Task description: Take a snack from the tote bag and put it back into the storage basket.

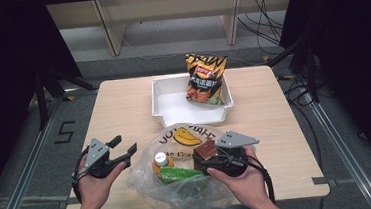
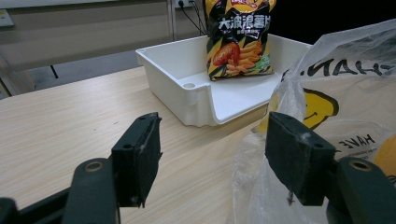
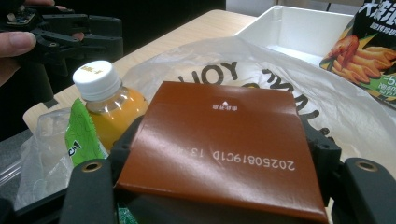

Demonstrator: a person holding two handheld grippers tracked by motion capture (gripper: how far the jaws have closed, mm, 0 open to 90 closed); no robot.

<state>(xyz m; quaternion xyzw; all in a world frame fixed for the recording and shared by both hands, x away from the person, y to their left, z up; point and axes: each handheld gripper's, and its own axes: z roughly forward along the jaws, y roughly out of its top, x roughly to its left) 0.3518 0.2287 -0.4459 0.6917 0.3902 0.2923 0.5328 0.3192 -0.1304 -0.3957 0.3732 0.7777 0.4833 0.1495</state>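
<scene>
- The right gripper point(image 1: 208, 155) sits at the near right of the table point(image 1: 123, 104), over the clear plastic bag point(image 1: 180, 185), with a brown carton point(image 1: 207, 149) between its jaws
- In the right gripper view the brown carton point(image 3: 219, 149) spans the gap from one jaw to the other and the pads press its sides, so this claw is gripping the carton; no earlier picture is there to compare
- Just left of the carton, inside the bag, stands an orange juice bottle point(image 1: 161, 162) with a white cap, and a green packet point(image 1: 179, 173) lies beside it
- The left gripper point(image 1: 124, 148) rests at the near left of the table, just left of the bag; its jaws are spread wide with nothing between them, the right jaw close against the bag's film point(image 2: 289, 93)
- At the far middle of the table is a white tray point(image 1: 174, 108), and a chip bag point(image 1: 205, 79) leans upright against its far right wall
</scene>
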